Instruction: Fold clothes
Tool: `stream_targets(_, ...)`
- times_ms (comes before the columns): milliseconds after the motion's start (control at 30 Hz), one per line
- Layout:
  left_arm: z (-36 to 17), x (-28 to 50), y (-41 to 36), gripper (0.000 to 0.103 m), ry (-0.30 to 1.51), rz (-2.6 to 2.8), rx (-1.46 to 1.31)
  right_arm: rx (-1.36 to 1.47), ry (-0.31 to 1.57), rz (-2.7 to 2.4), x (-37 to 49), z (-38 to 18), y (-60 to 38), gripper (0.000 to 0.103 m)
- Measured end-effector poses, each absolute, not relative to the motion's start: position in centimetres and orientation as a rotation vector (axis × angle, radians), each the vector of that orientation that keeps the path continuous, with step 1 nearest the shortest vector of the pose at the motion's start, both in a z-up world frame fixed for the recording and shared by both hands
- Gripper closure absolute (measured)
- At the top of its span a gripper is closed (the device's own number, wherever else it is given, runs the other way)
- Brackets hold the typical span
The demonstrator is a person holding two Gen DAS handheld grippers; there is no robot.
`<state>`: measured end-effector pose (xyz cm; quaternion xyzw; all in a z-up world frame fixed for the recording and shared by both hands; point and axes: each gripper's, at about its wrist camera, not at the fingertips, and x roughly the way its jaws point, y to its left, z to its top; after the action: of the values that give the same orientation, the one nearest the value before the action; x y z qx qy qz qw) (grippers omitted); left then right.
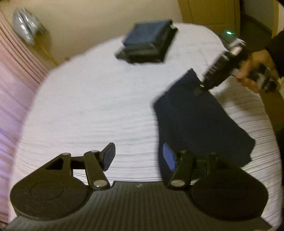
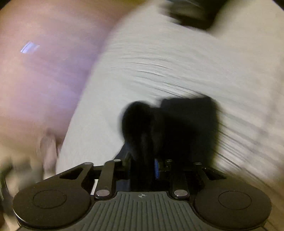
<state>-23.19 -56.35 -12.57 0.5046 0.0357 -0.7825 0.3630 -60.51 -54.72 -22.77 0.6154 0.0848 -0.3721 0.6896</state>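
A dark navy garment (image 1: 198, 120) hangs over the white bed (image 1: 99, 106), lifted at its upper corner. My right gripper (image 1: 201, 87) is shut on that corner; in the right wrist view the dark cloth (image 2: 177, 124) bunches between its closed fingers (image 2: 156, 167), blurred by motion. My left gripper (image 1: 140, 156) is open and empty, low over the bed, its right finger (image 1: 169, 158) in front of the garment's lower left edge. Whether it touches the cloth I cannot tell.
A stack of folded dark clothes (image 1: 147, 42) lies at the far side of the bed, also at the top of the right wrist view (image 2: 191, 14). Pink curtains (image 1: 16, 74) hang on the left. A wooden door (image 1: 213, 12) stands behind.
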Motion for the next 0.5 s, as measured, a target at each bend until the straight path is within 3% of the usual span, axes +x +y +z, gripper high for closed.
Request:
stream_targets(167,-17.3,-25.0,-56.0,0.048,0.221,-2.022,1.394,1.423,0.151,-0.871,-61.9,-23.2,-54.7,0.079)
stream_targets(200,-17.7,-25.0,-55.8,0.048,0.234,-2.024,1.403,1.42,0.142,-0.881,-62.0,-23.0,-54.5,0.087)
stream_targets(500,-19.9,-26.4,-56.0,0.048,0.287,-2.058,1.42,1.456,0.02,-0.914,-64.6,-23.4,-52.5,0.088)
